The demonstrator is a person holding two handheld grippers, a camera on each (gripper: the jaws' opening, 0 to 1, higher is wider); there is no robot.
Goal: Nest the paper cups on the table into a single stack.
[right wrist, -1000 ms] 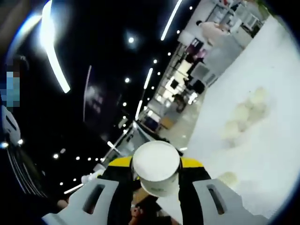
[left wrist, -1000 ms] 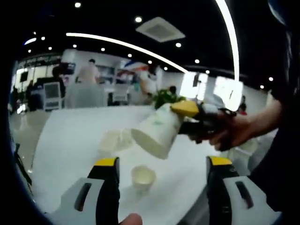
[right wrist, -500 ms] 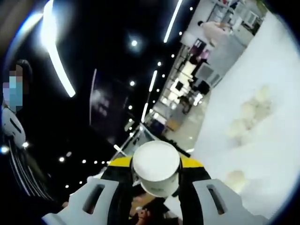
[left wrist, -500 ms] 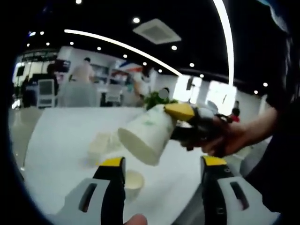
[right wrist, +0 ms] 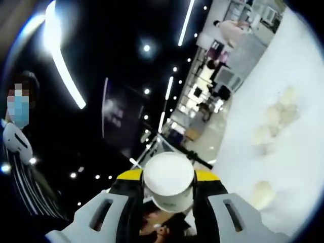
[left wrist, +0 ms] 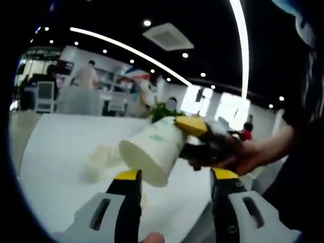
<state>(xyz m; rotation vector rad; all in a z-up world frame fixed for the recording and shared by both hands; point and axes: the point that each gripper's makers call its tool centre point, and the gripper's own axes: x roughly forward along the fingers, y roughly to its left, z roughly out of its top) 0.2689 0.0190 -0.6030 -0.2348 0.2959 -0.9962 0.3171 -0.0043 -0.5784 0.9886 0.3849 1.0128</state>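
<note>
A white paper cup (left wrist: 152, 147) with a green print is held tilted in the air, and my right gripper (left wrist: 195, 132), carried by a hand (left wrist: 243, 157), is shut on it. The cup's free end points down and to the left, just above my left gripper (left wrist: 174, 177), which is open with nothing between its jaws. In the right gripper view the same cup (right wrist: 168, 179) sits between the yellow tips of my right gripper (right wrist: 168, 176). Several loose cups (left wrist: 98, 158) lie grouped on the white table (left wrist: 55, 147). One more cup (left wrist: 144, 200) peeks out beside my left gripper's left jaw.
The grouped cups (right wrist: 276, 114) and a single cup (right wrist: 263, 194) lie on the table (right wrist: 298, 152) in the right gripper view. Beyond the table are people, chairs, a green plant (left wrist: 164, 110) and ceiling lights.
The held cup and the right gripper have come closer to the left gripper's jaws, lower and further left in that view. The single table cup is now mostly hidden behind the left jaw.
</note>
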